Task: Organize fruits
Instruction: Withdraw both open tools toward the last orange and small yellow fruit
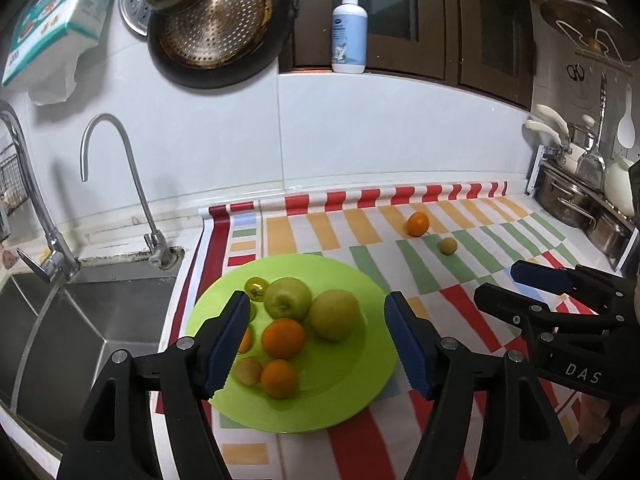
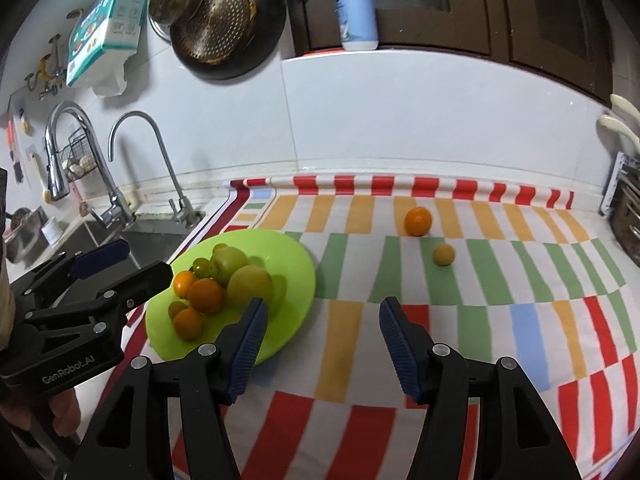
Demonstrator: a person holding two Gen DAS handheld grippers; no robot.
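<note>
holding both claws over the tabletop (image 2: 500, 320), nothing gripped: left claw (image 1: 316, 332) parted wide above the green plate (image 1: 360, 384) of piled fruit at lower centre, right claw (image 2: 322, 340) parted, empty, over striped cloth. orange (image 2: 417, 221) and small yellow-green fruit (image 2: 443, 255) sit loose mid-right, near each other.

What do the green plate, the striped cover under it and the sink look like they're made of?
The green plate looks like glossy plastic or melamine: uniform lime colour with soft reflections of the fruit.
The striped cover seems to be a smooth wipeable sheet, perhaps vinyl; its far edge curls into a roll.
The sink appears to be brushed stainless steel: grey, dull metallic sheen.
</note>
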